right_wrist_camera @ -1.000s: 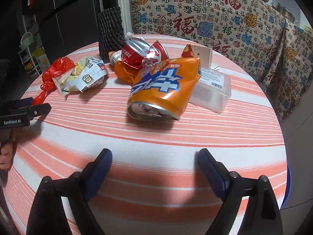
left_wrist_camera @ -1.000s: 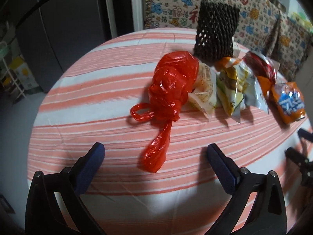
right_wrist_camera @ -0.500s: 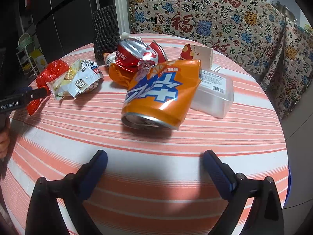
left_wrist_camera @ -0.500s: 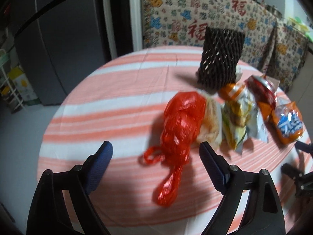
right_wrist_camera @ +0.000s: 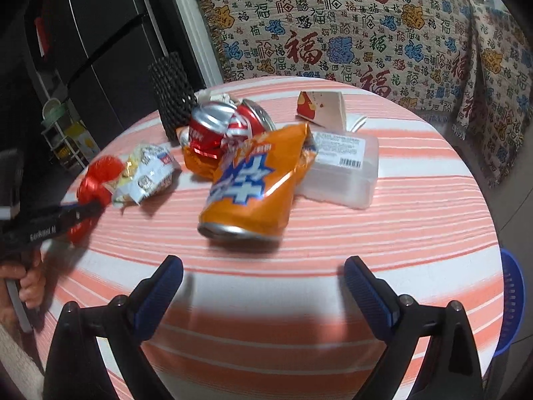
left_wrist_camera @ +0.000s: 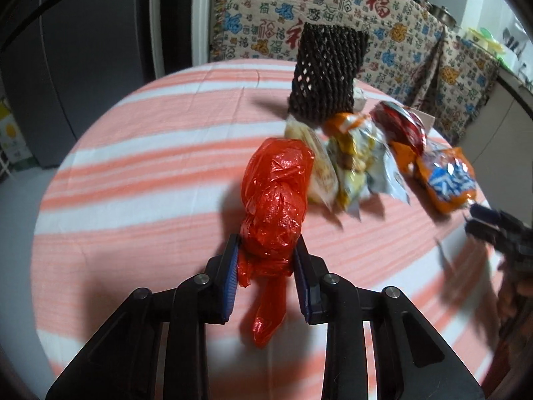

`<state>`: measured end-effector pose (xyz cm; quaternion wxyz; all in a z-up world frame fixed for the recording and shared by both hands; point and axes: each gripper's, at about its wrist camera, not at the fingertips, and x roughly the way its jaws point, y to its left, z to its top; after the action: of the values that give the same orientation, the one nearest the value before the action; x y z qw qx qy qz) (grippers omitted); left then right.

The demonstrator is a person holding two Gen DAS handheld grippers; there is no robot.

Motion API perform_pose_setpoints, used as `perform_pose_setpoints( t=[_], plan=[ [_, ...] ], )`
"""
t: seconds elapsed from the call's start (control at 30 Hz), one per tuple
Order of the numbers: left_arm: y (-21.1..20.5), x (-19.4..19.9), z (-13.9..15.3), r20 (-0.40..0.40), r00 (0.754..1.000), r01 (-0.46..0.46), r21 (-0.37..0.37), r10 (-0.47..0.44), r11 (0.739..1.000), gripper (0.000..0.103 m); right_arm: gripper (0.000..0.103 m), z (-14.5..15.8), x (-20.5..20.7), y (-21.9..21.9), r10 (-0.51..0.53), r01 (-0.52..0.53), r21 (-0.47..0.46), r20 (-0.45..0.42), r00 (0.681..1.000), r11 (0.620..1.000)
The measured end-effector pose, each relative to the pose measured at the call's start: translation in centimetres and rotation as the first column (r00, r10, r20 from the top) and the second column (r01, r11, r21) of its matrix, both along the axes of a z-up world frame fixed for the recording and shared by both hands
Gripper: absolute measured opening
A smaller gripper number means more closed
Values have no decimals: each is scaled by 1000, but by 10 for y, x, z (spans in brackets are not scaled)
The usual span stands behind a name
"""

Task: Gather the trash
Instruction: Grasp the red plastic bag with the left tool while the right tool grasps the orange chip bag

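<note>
Two grippers. Left gripper [left_wrist_camera: 266,266]: blue pads clamped on the crumpled red plastic bag [left_wrist_camera: 274,196], near the round orange-striped table [left_wrist_camera: 133,166] front edge. Right gripper [right_wrist_camera: 263,280]: fingers spread wide, holding nothing, bare cloth before the crushed orange drink can [right_wrist_camera: 253,186].

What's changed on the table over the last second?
The left gripper moved forward and shut on the red plastic bag, which was lying free before. The right gripper remains open, short of the orange snack bag; the other trash has not moved.
</note>
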<state>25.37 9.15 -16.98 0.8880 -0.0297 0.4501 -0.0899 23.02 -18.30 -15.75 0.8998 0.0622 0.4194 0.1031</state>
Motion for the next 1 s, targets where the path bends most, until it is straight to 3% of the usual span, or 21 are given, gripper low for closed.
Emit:
perform_pose_setpoints(
  t=[0.17,0.23,0.3,0.57,0.67,0.7,0.73,1.0],
  plan=[
    [-12,-25,6,-4,999,34,-16,-34,999,36,94,11,22,-1,-12,12,91,-4,1000,996],
    [-14,-28,7,6,999,42,-10,-41,999,54,57,10,28,3,3,0,104,-32,999,995],
    [-14,-28,11,25,999,36,-1,-36,999,61,57,8,32,7,9,-3,98,-61,998,995],
    [-10,-26,17,38,998,50,-55,-48,997,76,57,28,-4,22,49,-49,-28,2,999,998],
    [-14,-21,11,27,999,32,-28,-31,999,71,57,33,-21,28,75,-74,-54,18,997,996],
    [-15,-19,10,21,999,29,-27,-29,999,56,57,33,-24,29,81,-80,-55,18,997,995],
    [-14,-18,9,13,999,33,-38,-33,999,30,56,34,-27,30,89,-88,-47,17,996,995],
    [-15,-34,28,23,999,37,-127,-34,991,27,56,43,-43,21,112,-111,-29,38,993,993]
  ],
)
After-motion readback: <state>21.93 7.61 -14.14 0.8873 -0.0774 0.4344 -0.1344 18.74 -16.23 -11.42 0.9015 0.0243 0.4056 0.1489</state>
